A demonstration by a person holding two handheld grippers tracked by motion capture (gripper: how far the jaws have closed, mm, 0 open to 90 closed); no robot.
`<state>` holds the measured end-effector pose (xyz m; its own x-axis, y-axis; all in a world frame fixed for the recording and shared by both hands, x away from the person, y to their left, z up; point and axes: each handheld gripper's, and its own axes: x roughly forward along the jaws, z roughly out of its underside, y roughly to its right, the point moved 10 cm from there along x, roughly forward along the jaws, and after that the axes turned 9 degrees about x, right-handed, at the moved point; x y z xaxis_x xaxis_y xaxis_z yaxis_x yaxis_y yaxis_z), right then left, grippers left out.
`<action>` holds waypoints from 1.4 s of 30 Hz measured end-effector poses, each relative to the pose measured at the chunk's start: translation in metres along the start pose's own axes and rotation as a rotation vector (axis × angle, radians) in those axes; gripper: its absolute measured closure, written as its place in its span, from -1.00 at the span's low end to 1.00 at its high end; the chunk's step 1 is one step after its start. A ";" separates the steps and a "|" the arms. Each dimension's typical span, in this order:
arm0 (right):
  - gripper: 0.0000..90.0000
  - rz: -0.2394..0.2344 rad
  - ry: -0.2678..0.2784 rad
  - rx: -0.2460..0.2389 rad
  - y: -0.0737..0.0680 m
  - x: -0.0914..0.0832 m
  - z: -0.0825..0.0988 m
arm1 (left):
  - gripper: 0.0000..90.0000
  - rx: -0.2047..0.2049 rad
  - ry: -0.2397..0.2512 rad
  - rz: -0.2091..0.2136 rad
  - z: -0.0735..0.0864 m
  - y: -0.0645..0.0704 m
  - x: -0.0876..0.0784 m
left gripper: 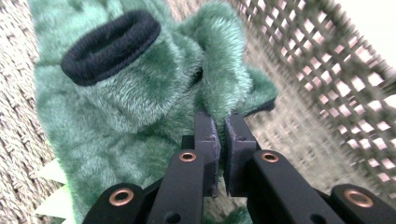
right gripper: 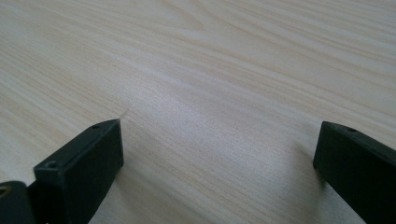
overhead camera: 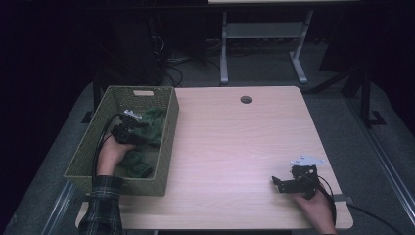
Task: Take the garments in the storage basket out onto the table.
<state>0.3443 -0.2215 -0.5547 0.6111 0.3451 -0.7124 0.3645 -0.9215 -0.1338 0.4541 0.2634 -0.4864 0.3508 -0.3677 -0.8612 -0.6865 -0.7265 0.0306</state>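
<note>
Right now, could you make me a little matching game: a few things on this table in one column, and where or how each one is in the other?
Things:
1. left claw
2. right claw
3. green plush garment
4. woven basket

States:
a. lying inside the basket
b. open over bare wood
c. pinching green fur
d. at the table's left edge

Pairs: 1-c, 2-b, 3-a, 4-d

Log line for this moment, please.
left gripper: shut on fuzzy green plush garment | in woven green basket | right gripper: open over wooden table
</note>
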 end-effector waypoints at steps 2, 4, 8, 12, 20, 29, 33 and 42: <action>-0.97 0.000 -0.001 0.001 0.000 0.000 0.000 | 0.91 -0.022 0.021 0.007 -0.002 -0.001 -0.006; -0.97 0.000 0.000 0.000 0.000 0.000 0.000 | 0.92 -0.040 0.060 0.025 -0.006 0.001 -0.011; -0.97 0.000 0.000 0.000 0.000 0.000 0.000 | 0.92 -0.061 0.130 0.049 -0.013 0.003 -0.024; -0.97 0.002 0.000 0.003 0.000 -0.001 0.001 | 0.92 -0.084 0.200 0.062 -0.019 0.004 -0.037; -0.97 0.003 0.000 0.004 0.000 -0.001 0.001 | 0.92 -0.122 0.337 0.102 -0.027 0.009 -0.066; -0.97 0.003 0.000 0.003 0.000 -0.001 0.001 | 0.93 -0.118 0.416 0.117 -0.039 0.013 -0.091; -0.97 0.003 0.000 0.004 0.000 -0.001 0.001 | 0.93 -0.109 0.426 0.124 -0.044 0.014 -0.102; -0.97 0.003 -0.001 0.001 0.000 -0.001 0.001 | 0.93 -0.087 0.499 0.104 -0.067 0.019 -0.141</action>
<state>0.3433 -0.2220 -0.5547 0.6114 0.3419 -0.7136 0.3618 -0.9228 -0.1322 0.4349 0.2623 -0.3306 0.5592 -0.6570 -0.5056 -0.6855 -0.7094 0.1635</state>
